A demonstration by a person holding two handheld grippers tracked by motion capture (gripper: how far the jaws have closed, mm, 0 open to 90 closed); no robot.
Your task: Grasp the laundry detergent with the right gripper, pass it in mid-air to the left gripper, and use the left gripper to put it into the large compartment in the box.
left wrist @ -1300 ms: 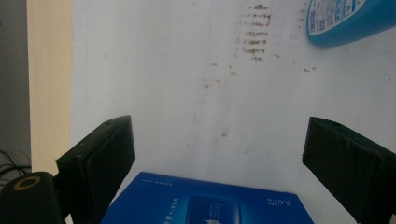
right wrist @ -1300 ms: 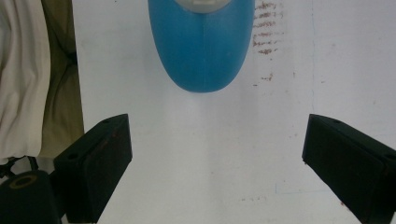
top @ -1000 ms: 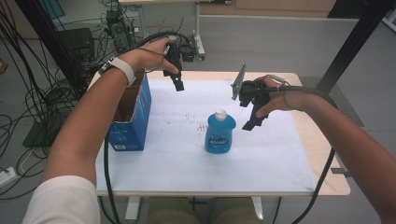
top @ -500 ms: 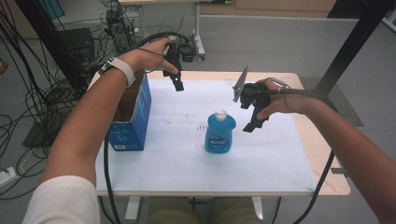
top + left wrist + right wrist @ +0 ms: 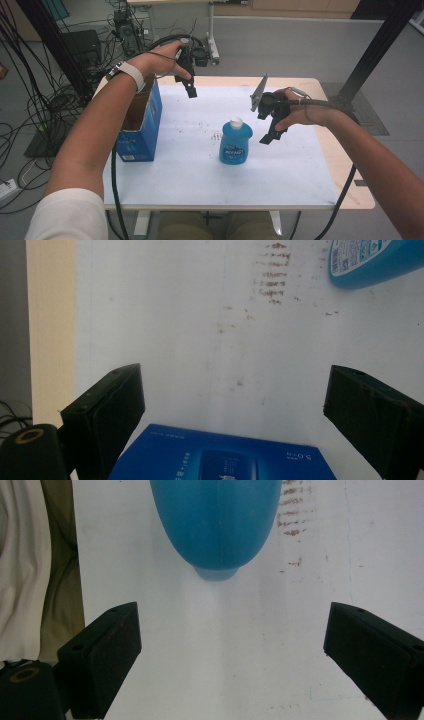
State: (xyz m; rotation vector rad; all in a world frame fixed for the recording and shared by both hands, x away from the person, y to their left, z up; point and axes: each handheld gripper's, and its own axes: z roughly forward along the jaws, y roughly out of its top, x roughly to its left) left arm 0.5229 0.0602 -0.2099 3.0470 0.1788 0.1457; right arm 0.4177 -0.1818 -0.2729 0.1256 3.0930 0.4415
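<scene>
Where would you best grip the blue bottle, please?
Probably across the blue bottle at its narrower upper body, below the white cap. It stands upright, so the open right gripper, hovering beside it, could come in level from that side, jaws straddling its flat faces.

— What colour is the plastic soap bottle [image 5: 235, 145]?
— Translucent blue, with a white cap and a darker blue label in white lettering.
— And the open cardboard box [image 5: 142, 127]?
— Blue outside, brown inside.
— The table [image 5: 320, 165]?
— Pale wood under a white sheet speckled with brown marks. Both grippers' fingers [image 5: 102, 660] are matt black.
</scene>
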